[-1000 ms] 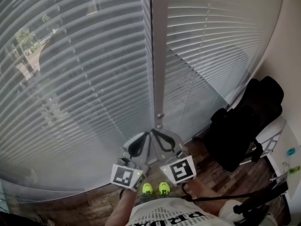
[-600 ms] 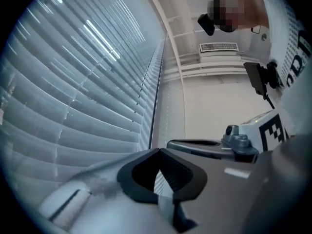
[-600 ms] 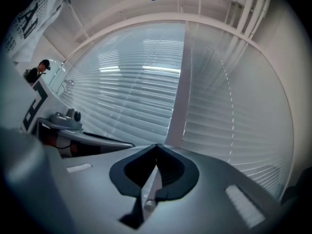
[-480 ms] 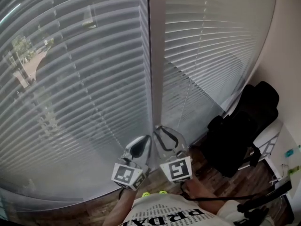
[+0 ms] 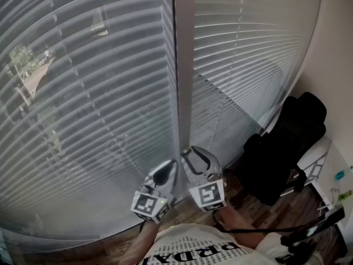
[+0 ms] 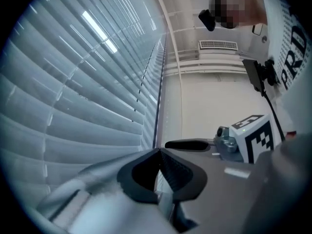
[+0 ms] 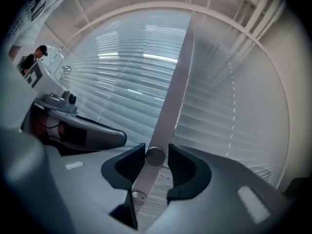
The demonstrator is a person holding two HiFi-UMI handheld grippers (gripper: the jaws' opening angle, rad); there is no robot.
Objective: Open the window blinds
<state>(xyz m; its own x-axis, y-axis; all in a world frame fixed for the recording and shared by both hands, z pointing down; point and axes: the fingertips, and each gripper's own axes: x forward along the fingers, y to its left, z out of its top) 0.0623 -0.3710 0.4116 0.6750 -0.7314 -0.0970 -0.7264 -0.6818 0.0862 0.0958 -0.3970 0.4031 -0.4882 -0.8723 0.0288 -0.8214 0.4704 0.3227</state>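
Two panels of pale slatted blinds (image 5: 83, 93) hang either side of a grey window post (image 5: 183, 65), their slats tilted nearly flat. A pale tilt wand (image 7: 170, 106) runs up in front of the post. Its round lower end (image 7: 155, 156) stands between the jaws of my right gripper (image 7: 156, 155), which have just been opening and stand open around it. In the head view the right gripper (image 5: 189, 149) points up at the foot of the post. My left gripper (image 5: 174, 163) is beside it on the left, shut with its tips (image 6: 158, 151) meeting and nothing in them.
A black chair or bag (image 5: 287, 142) stands on the wood floor (image 5: 259, 208) at the right, by a pale wall (image 5: 336, 65). The person's printed shirt (image 5: 204, 253) fills the bottom edge. The right gripper's marker cube (image 6: 253, 135) shows in the left gripper view.
Both grippers have shifted slightly toward the window post, and the right one has turned so its marker cube stands more upright. The green shoes below them have gone out of view.
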